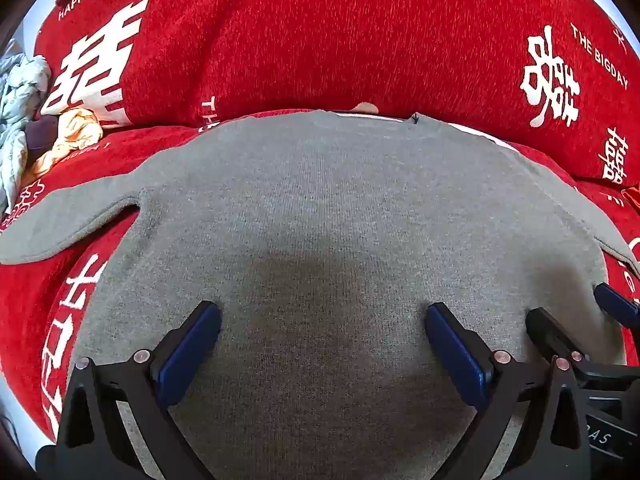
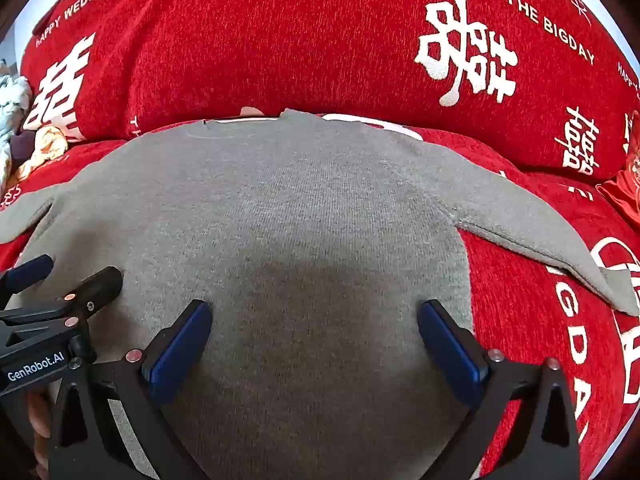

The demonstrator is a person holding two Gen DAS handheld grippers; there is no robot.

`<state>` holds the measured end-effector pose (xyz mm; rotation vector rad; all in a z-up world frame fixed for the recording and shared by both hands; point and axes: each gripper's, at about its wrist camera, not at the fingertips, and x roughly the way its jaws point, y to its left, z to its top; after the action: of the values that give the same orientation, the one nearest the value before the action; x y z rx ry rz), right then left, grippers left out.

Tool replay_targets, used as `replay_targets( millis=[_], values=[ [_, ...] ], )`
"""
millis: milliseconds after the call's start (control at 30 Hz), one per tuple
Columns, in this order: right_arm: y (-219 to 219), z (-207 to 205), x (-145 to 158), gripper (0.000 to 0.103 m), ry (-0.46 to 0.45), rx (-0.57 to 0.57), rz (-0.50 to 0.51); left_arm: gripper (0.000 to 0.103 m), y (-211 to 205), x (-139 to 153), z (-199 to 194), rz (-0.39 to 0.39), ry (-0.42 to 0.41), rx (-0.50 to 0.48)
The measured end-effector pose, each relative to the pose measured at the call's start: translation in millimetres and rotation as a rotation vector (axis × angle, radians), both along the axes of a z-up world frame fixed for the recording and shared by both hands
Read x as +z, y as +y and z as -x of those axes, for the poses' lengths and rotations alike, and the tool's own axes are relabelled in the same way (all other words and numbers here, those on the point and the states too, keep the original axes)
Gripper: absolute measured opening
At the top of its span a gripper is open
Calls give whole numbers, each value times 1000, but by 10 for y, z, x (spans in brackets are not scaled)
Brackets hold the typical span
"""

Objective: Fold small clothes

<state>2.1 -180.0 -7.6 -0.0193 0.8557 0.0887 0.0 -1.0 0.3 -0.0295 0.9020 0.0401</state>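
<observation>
Left wrist view: a grey top [image 1: 320, 208] is seen spread flat, face down or up cannot be told, on a red cover [image 1: 320, 32] printed with white characters. The left gripper [image 1: 322, 316] is held low over the top's lower middle, its blue pads [image 1: 192, 344] wide apart and nothing between them. One sleeve [image 1: 68, 220] is stretched out to the left of the top. The right gripper [image 1: 576, 308] is seen at the top's right edge, jaws apart. A heap of crumpled clothes [image 1: 28, 120] is piled well beyond that sleeve, at the cover's far left; no basket or other container is shown.

Right wrist view: the right gripper [image 2: 314, 314] is likewise held over the top [image 2: 280, 200], fingers spread and empty. The other sleeve [image 2: 540, 232] is laid out to the right of the top, on the cover [image 2: 280, 40]. The left gripper [image 2: 68, 276] is seen by the top's left side, also parted.

The garment is judged smoothed and ready, with no fold yet made. A first fold is called for next: each sleeve would likely be pinched near its end and carried inward across the body.
</observation>
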Motion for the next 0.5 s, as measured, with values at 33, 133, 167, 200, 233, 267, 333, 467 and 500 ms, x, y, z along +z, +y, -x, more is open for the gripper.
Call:
replay_targets(
  millis=[33, 133, 167, 200, 233, 267, 333, 467, 500],
  values=[
    [-3, -6, 0, 103, 3, 0, 2, 102, -4, 0, -1, 2, 0, 1],
    [-12, -7, 0, 103, 2, -3, 0, 102, -27, 11, -14, 8, 5, 13],
    [-16, -7, -1, 103, 2, -5, -2, 102, -35, 14, -20, 11, 10, 17],
    [-17, -10, -5, 103, 5, -5, 0, 102, -44, 17, -26, 13, 14, 19],
    [-16, -6, -6, 103, 2, -5, 3, 102, -55, 18, -27, 15, 15, 20],
    [-18, -2, -10, 103, 1, -6, 3, 102, -72, 17, -21, 10, 14, 19],
    [10, 24, 8, 103, 4, -10, 7, 102, 0, -52, -33, -1, 17, 13],
    [43, -21, 21, 103, 20, -21, 10, 102, 43, -61, -5, 9, 21, 0],
    [20, -38, 46, 103, 24, -16, 14, 102, 38, -62, -1, 5, 25, -3]
  ],
)
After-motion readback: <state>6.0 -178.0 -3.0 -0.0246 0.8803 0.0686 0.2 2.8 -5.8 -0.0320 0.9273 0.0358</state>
